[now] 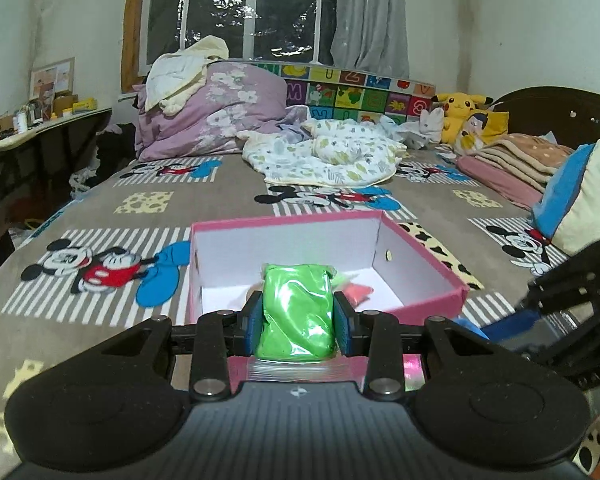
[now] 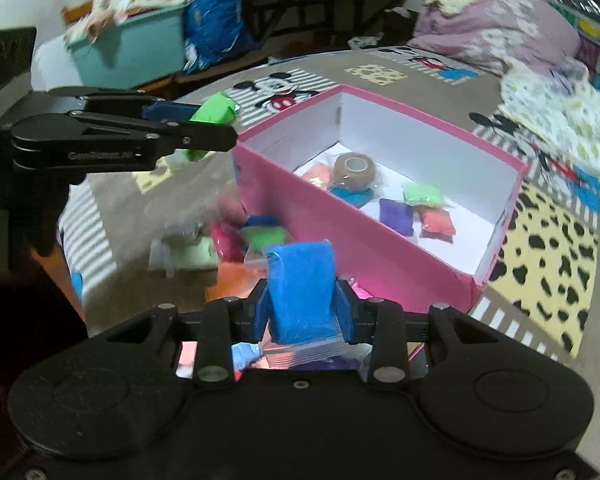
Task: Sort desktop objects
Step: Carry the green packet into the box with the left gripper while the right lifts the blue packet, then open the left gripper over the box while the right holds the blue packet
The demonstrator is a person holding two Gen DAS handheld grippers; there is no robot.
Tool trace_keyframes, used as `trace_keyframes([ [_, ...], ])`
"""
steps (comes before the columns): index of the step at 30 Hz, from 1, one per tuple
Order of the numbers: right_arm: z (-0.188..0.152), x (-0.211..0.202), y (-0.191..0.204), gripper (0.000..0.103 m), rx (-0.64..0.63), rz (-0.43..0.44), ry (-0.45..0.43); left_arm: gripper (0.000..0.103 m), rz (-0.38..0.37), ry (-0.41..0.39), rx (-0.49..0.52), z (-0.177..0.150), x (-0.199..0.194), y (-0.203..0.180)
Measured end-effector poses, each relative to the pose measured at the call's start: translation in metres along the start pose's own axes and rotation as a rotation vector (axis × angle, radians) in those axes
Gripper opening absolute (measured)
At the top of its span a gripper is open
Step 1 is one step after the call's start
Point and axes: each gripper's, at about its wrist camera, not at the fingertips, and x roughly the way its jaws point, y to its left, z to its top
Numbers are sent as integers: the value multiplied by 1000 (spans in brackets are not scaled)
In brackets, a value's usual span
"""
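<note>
Between the left gripper's blue pads sits a green packet, pinched tight across its short width, long axis running forward along the fingers. The right gripper is likewise clamped on a blue packet, zip end trailing back under the jaws.

Landmark: pink box, open top, white inside, on the cartoon bedspread. From the left wrist view the box opening lies straight ahead and just below the green packet, near wall under the fingers. From the right wrist view the box sits ahead and to the right, its long near wall slanting across; the blue packet is short of that wall, not over the opening.

The left hand looks nearer to a drop.

Inside the box: tape roll, purple packet, other small packets, with bare floor toward the near right corner. Outside the near wall lies a loose pile of packets. Walls are tall, so both loads likely need to clear the rim first.
</note>
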Motion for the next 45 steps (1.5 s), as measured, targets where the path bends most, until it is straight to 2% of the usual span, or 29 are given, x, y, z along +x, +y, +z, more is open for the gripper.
trace_keyframes([
  [6,3,-3,-10,34,79,23,-30,34,2,9,-5,22,22,-3],
  [16,2,-7,-23,34,128,-20,-46,34,11,76,12,47,70,-9],
  [21,0,-8,-31,34,180,-19,-59,34,-9,154,1,52,99,-11],
  [32,-5,-2,-25,34,152,-27,-31,34,6,302,95,65,162,-35],
  [45,-18,-6,-37,34,193,-34,-21,35,28,513,144,49,227,-42],
])
